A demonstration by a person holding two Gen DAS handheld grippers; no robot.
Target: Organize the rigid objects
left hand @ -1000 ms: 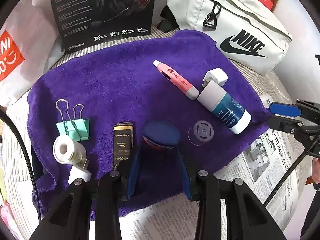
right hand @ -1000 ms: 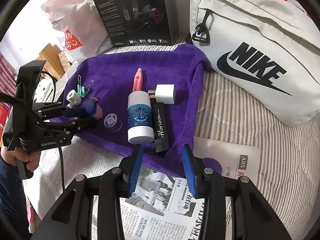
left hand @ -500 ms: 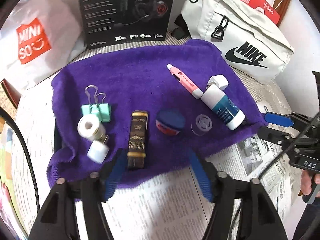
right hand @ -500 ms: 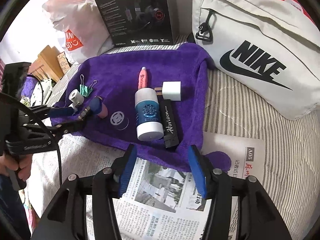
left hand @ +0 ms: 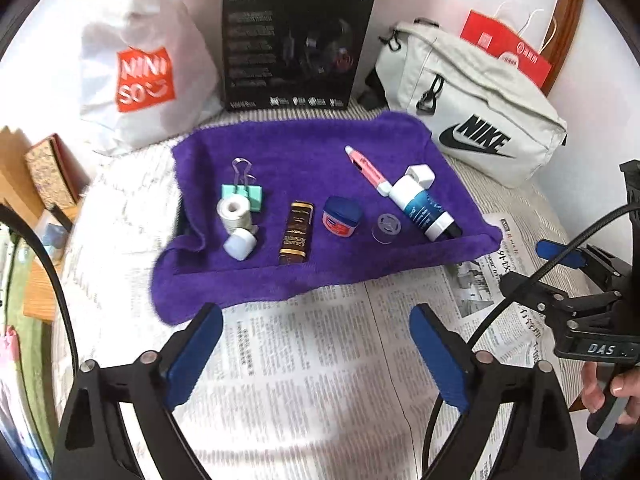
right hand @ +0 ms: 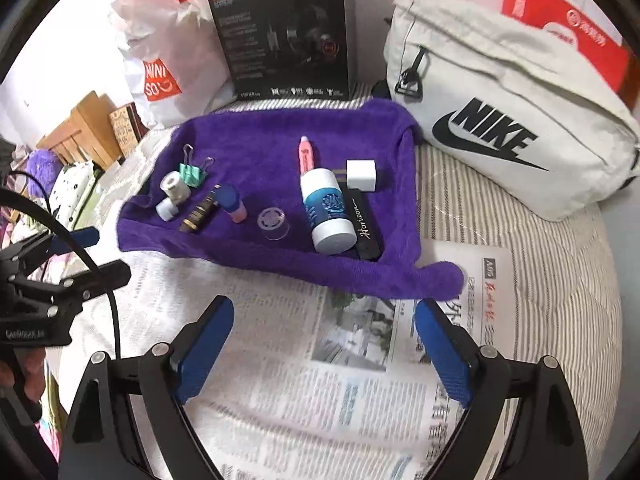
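A purple towel (left hand: 304, 152) carries a row of small objects: a green binder clip (left hand: 242, 196), a white tape roll (left hand: 234, 214), a brown bar-shaped case (left hand: 296, 233), a blue-lidded pink jar (left hand: 342, 216), a clear cap (left hand: 386, 227), a blue-and-white bottle (left hand: 422, 208), a pink pen (left hand: 366, 170) and a white charger (left hand: 420, 176). A black case (right hand: 365, 224) lies beside the bottle. My left gripper (left hand: 316, 316) hangs over the newspaper in front of the towel, jaws opening wide, nothing between them. My right gripper (right hand: 324, 308) does the same, nearer the towel's right corner.
A white Nike bag (right hand: 500, 120) lies at the back right, and a black headset box (left hand: 296, 44) and a white Miniso bag (left hand: 140, 72) stand behind the towel. Newspaper (left hand: 320, 380) covers the striped bedding (right hand: 540, 280) in front. A person's hand (left hand: 616, 388) holds the right gripper's handle.
Both grippers drew back and rose from the towel while their jaws spread wide. The left let go of the blue-lidded jar, which stays on the towel.
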